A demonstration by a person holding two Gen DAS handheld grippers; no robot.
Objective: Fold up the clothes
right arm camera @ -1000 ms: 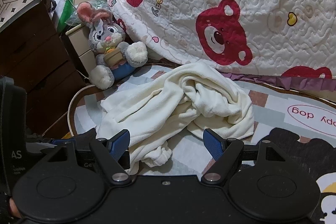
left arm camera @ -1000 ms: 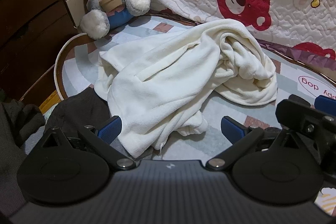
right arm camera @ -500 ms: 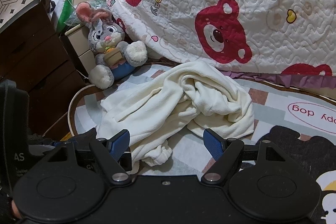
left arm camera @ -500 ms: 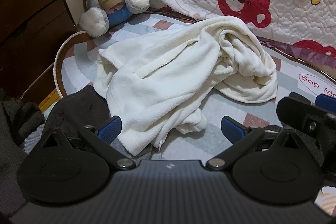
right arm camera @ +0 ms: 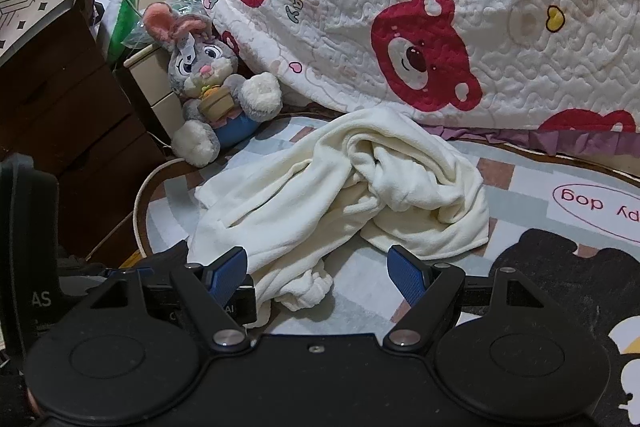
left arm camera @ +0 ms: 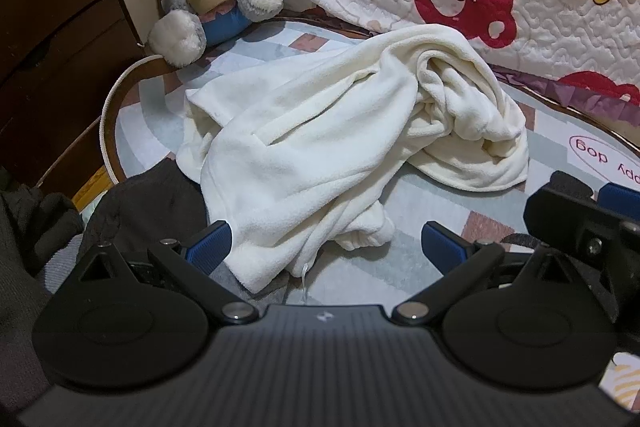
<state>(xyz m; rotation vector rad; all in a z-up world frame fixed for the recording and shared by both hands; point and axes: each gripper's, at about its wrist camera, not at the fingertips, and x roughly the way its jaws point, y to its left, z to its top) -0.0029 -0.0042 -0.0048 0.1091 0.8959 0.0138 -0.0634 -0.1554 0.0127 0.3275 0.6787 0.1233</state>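
You are at the reach-in step: with your left gripper (left arm camera: 324, 247) and right gripper (right arm camera: 318, 273) both spread wide and empty above the rug (right arm camera: 516, 203), the cream fleece garment (left arm camera: 320, 147) lies crumpled there, so next pinch its near hem.

Both your wrist cameras sit low over the rug (left arm camera: 420, 219), looking forward along spread fingers (left arm camera: 208, 245) toward the quilt (right arm camera: 460, 7), the left close to the cream garment (left arm camera: 320, 147) and the right slightly farther back, sharing garment, plush rabbit (right arm camera: 212, 83) and quilt.
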